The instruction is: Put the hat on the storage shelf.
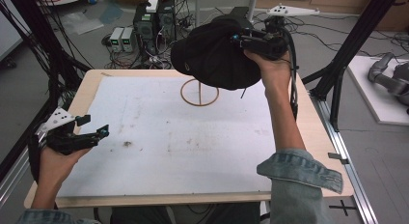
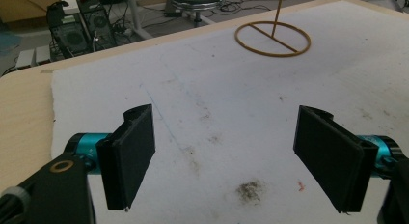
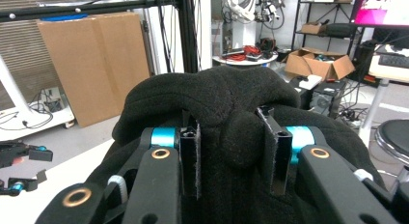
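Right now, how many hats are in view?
1. A black hat is held up above the far side of the table, over the wooden ring stand, clamped in the right gripper. Nothing suggests another hidden one.

Dim, even room light, soft shadows

Black fleece hat (image 3: 226, 137) swallows its own detail in shadow; white felt table mat (image 2: 217, 103) stays evenly lit, no glare; magenta screen, upper right, blows out.
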### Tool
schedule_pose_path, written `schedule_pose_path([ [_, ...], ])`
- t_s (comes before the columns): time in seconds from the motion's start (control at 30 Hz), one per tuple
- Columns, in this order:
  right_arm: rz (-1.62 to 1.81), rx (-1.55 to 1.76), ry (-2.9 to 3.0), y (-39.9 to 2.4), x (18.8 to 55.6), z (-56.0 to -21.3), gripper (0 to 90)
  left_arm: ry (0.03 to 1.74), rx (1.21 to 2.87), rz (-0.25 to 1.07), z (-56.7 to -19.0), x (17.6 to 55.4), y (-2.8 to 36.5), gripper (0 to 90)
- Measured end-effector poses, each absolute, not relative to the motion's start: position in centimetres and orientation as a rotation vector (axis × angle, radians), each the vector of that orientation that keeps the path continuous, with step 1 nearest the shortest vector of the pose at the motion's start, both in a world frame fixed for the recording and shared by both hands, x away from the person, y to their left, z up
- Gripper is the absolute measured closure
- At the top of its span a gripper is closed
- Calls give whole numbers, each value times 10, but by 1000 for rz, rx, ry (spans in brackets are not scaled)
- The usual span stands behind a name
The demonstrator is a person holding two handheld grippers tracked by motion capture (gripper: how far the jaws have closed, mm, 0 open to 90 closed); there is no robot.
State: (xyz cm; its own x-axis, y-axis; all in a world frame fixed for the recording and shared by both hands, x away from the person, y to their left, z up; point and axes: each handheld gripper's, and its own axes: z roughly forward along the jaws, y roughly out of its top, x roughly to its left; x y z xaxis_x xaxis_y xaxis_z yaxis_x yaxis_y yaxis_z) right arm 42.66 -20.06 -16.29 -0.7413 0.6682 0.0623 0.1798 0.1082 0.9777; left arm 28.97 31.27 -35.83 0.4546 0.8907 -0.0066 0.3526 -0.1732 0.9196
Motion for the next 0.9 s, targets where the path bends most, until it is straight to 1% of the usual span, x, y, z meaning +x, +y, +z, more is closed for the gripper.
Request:
schedule_pose_path([
  [0.47, 1690, 834, 1978, -199, 450, -165, 679, 1071, 1755, 692, -363, 283, 313, 228],
  [0.9, 1725, 792, 1937, -202, 446, -148, 679, 1064, 1757, 687, -361, 275, 313, 228],
])
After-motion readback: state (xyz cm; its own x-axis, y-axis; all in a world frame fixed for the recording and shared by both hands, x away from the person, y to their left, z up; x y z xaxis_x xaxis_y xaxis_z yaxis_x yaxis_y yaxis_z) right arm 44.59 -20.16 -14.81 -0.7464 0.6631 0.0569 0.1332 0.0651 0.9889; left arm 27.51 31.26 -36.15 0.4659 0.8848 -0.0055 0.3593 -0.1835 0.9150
